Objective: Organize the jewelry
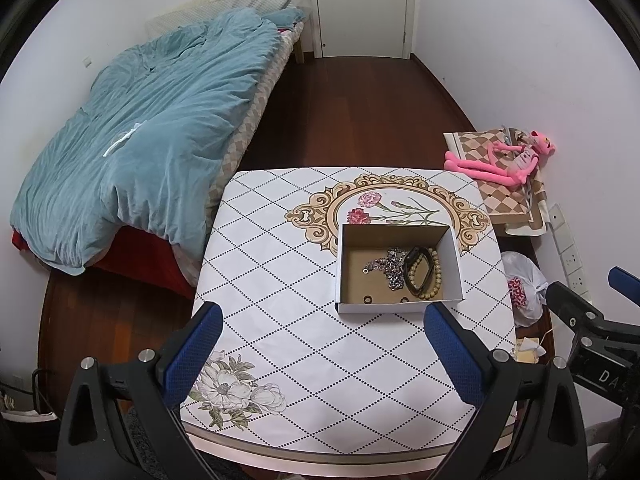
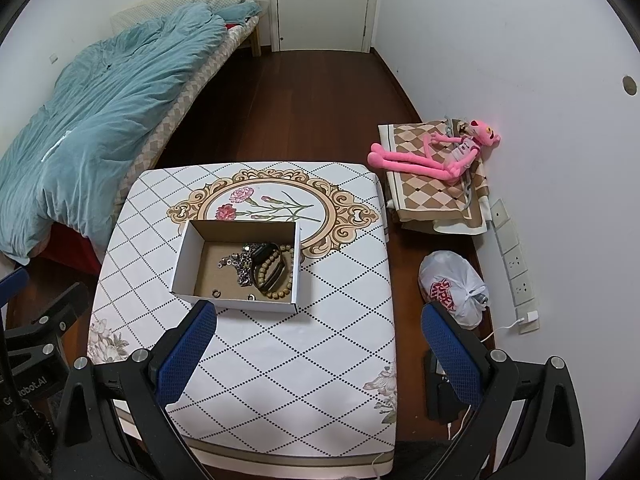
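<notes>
Bed stood left of the worktop, pink plush toy right of it. Open cardboard box sat on the worktop, far-right of centre, holding a chain, dark band, bead bracelet and two small rings. Left gripper and right gripper hovered over the worktop's near edge, jaws wide apart, empty.

Tangled chain in box: links too small to resolve; door cut off by top edge.
</notes>
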The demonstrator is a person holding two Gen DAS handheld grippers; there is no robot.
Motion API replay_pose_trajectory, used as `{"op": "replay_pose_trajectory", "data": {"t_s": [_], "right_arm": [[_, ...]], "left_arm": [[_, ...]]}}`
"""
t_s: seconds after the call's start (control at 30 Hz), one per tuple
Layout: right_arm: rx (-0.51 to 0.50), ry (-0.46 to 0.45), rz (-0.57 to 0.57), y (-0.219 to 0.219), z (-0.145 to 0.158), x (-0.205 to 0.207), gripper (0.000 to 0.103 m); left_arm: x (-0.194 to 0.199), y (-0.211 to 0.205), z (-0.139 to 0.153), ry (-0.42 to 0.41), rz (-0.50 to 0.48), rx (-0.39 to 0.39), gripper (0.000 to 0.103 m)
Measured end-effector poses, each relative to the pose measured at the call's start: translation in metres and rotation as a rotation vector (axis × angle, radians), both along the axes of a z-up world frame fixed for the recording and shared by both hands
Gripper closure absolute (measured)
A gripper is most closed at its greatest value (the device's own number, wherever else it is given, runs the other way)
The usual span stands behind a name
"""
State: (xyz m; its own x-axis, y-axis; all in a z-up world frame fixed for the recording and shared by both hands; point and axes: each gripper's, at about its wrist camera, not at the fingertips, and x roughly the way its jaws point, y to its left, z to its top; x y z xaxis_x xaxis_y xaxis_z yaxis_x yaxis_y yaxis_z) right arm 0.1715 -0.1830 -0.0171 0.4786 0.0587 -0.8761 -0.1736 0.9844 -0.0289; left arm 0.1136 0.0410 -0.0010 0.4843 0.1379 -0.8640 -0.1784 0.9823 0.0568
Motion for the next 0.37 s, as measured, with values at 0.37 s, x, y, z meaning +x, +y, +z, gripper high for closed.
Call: {"op": "replay_pose_trajectory", "data": {"t_s": [0.37], "right_arm": [[-0.002,0.007,0.003,0.0012,-0.001,-0.0011,0.0]], "left_arm": [[-0.0005,0.0047,-0.0032,-0.009,0.0,-0.002,0.001]]}}
